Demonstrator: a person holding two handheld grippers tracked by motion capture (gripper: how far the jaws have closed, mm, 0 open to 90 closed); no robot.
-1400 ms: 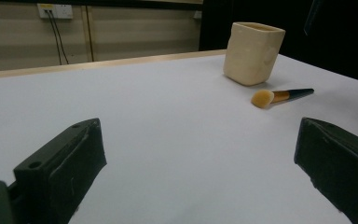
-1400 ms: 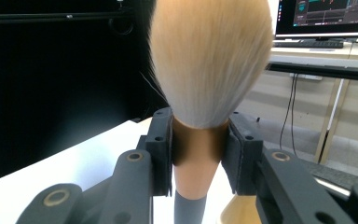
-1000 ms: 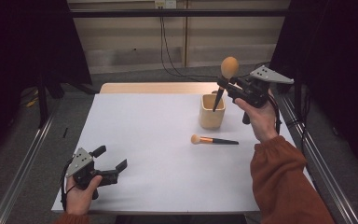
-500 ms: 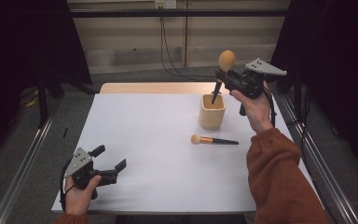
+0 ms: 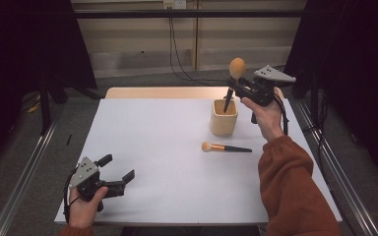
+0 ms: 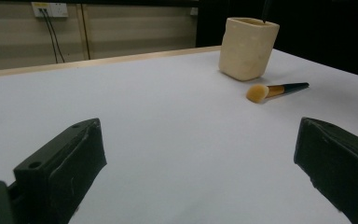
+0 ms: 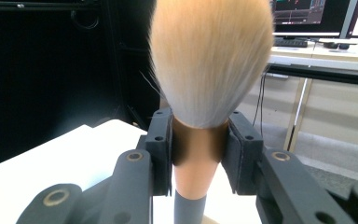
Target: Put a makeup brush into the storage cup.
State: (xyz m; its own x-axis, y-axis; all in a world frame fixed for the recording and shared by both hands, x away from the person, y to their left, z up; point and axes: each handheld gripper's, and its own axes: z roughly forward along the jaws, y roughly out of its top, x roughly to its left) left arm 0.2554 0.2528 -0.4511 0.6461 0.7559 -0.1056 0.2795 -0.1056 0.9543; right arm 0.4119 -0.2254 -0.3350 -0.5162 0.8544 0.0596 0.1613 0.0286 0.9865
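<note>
My right gripper (image 5: 236, 88) is shut on a large makeup brush (image 5: 234, 78), bristles up, its dark handle tip at the mouth of the cream holder cup (image 5: 224, 118). In the right gripper view the jaws clamp the brush (image 7: 209, 65) just below its orange-tan bristles. A smaller brush (image 5: 225, 147) lies flat on the white table (image 5: 167, 162) in front of the cup, bristles to the left. My left gripper (image 5: 115, 174) rests open near the table's front left corner, nothing between its jaws. The left gripper view shows the cup (image 6: 248, 46) and the lying brush (image 6: 275, 89) far off.
A wooden strip (image 5: 157, 92) runs along the table's far edge. Metal rails (image 5: 24, 172) flank the table on the floor at both sides. Cables (image 5: 174, 44) hang down the back wall. A desk with monitors (image 7: 317, 18) stands behind in the right gripper view.
My right gripper has shifted slightly left and up with the large brush, keeping its handle tip at the cup's mouth. The left gripper has stayed still and open.
</note>
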